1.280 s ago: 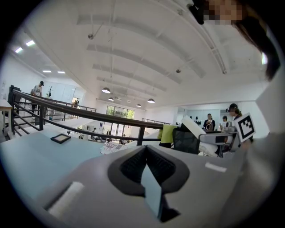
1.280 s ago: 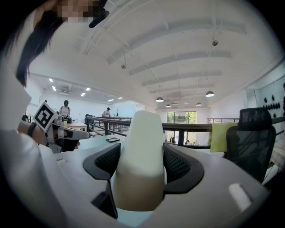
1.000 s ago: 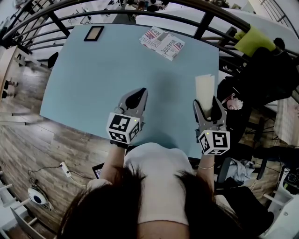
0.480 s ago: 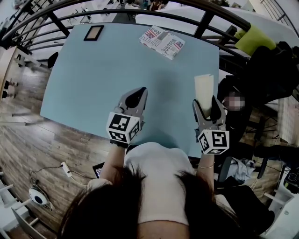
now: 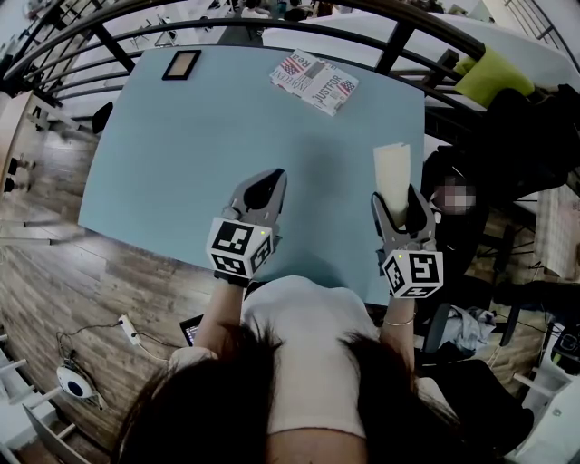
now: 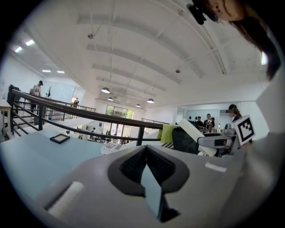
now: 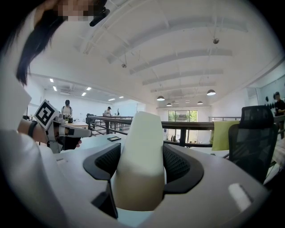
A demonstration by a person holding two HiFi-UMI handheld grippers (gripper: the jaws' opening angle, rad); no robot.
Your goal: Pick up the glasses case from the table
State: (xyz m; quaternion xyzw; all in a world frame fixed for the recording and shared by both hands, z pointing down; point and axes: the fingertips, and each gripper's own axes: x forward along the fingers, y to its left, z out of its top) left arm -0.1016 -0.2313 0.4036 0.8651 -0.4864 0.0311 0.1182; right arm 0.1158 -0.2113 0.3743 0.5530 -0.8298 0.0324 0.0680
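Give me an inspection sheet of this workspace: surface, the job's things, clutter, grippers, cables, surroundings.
Surface: light blue table, mostly bare.
Job's things: cream glasses case, clamped in the right gripper and pointing forward near the table's right edge; whether it has cleared the table cannot be told.
Clutter: dark picture frame at the far left corner; printed packet at the far edge.
Grippers: left gripper closed with nothing in it; right gripper closed on the case.
Cables: white power strip with cord on the floor, none on the table.
Surroundings: black railing, wood floor, yellow-green cushion.
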